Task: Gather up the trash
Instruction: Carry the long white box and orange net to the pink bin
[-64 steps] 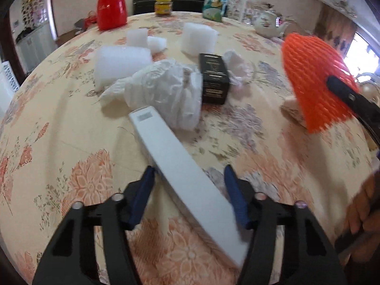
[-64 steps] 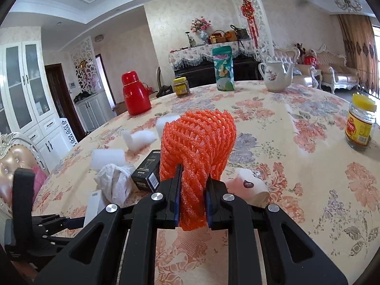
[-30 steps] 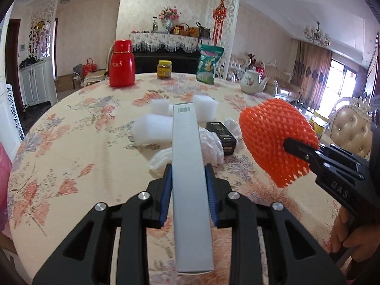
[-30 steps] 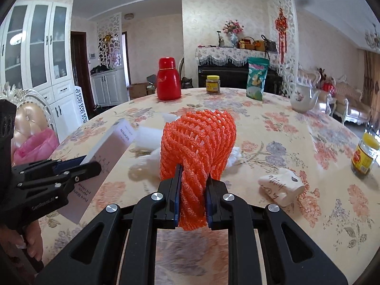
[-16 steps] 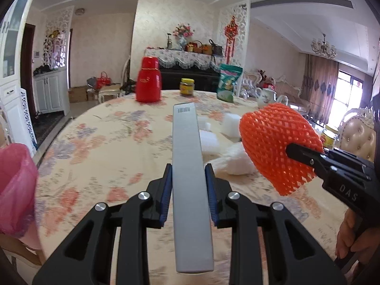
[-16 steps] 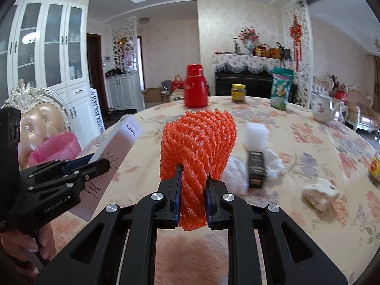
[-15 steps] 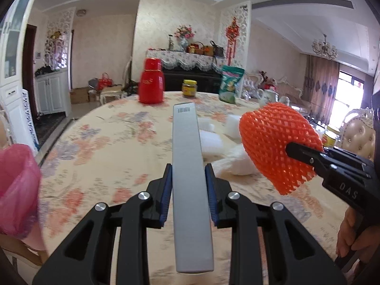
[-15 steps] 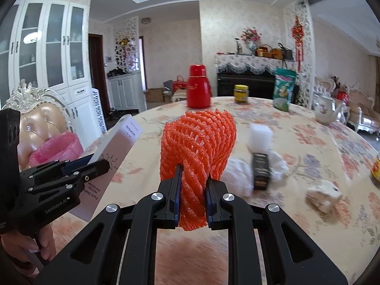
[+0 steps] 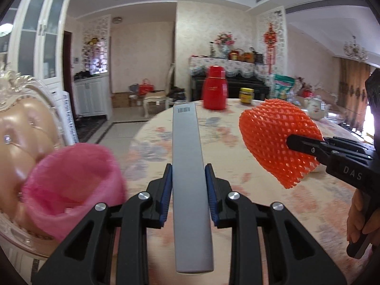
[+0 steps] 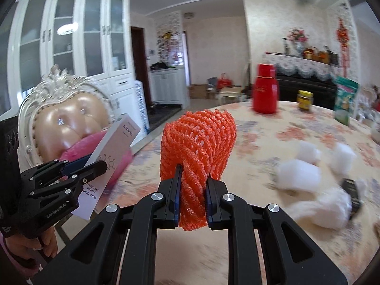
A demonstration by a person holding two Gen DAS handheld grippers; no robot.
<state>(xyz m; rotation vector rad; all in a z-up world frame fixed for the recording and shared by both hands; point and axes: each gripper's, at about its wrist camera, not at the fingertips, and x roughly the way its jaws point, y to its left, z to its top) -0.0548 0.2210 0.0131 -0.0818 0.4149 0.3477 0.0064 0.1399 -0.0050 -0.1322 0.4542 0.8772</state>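
Nearest in the left wrist view: left claw [image 9: 188, 194] clamped tight on a long, flat grey-white cardboard box [image 9: 190, 178], blue pads pressing both long edges, box jutting forward with the barcoded end far and the near end hanging out behind the pads. Same box from the right wrist view [image 10: 114, 156], tilted, printed face showing, up off the counter. Right claw [image 10: 192, 197] squeezed shut on an orange foam mesh fruit sleeve [image 10: 198, 161], lower end pinched narrow between the pads, upper part flaring wide and upright. Sleeve in the left wrist view [image 9: 275, 142] too, held up at right, above the cloth. A hand [image 9: 361, 216] wrapped round the right handle at the right edge.

Just beyond, low left: a bin lined with a pink plastic bag [image 9: 68, 180], mouth open, blurred, sitting just off the edge of the round counter with the floral cloth [image 9: 237, 182]. Behind the bin, a cream carved chair with a glossy tan padded back [image 10: 68, 121].

Out on the counter at right: white foam chunks and crumpled white wrapping [image 10: 315, 185], blurred, with a small black box [image 10: 353, 194] among them. Farther along: a red thermos jug [image 10: 265, 90], a yellow-lidded glass jar [image 10: 305, 101], a green snack pouch [image 10: 344, 99] standing upright. Far back: white glass-door cabinets [image 10: 71, 38].
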